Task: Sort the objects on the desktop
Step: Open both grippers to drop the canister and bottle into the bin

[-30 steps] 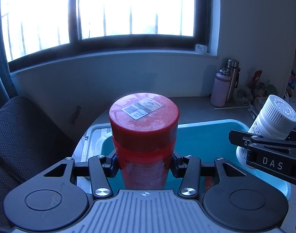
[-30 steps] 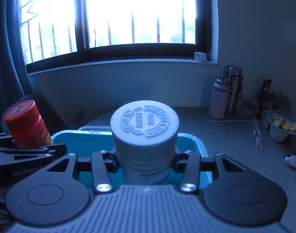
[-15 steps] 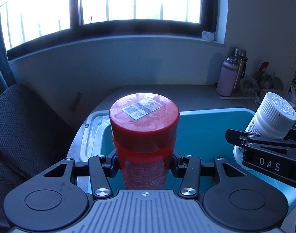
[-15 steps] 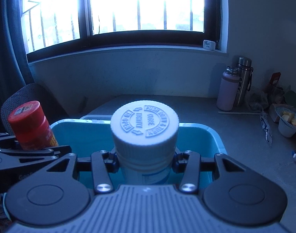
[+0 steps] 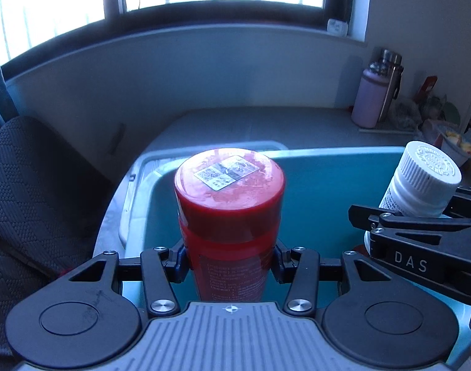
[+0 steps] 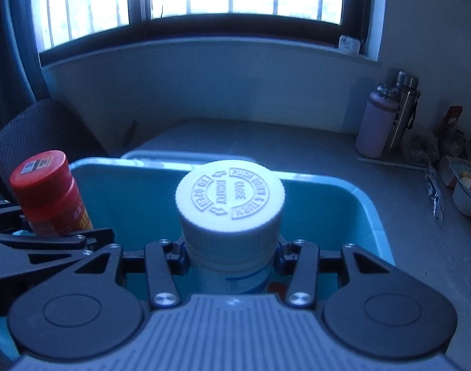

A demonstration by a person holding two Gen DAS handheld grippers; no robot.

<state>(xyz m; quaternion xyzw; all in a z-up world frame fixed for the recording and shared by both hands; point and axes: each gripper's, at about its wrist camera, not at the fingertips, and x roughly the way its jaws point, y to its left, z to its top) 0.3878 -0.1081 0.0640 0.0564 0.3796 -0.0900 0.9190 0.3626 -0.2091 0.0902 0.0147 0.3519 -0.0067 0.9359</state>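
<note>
Embossed on white bottle cap (image 6: 230, 192): "PUSH DOWN & TURN", "TO OPEN", "CLOSE TIGHTLY", with arrows.
"DAS" printed in pale letters on side of right gripper (image 5: 410, 264), seen from left wrist view.
Small sticker (image 5: 224, 173) with QR-like code on red bottle cap (image 5: 229, 182); too fine to read.
Fine print on red bottle body (image 5: 232, 283) blurred, unreadable.
Label lines on white bottle side (image 5: 393, 193) too small to make out.

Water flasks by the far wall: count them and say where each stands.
2. A pink flask stands on the counter near the right wall; a steel flask stands just behind it, to its right. Clutter further right could hide more.
</note>
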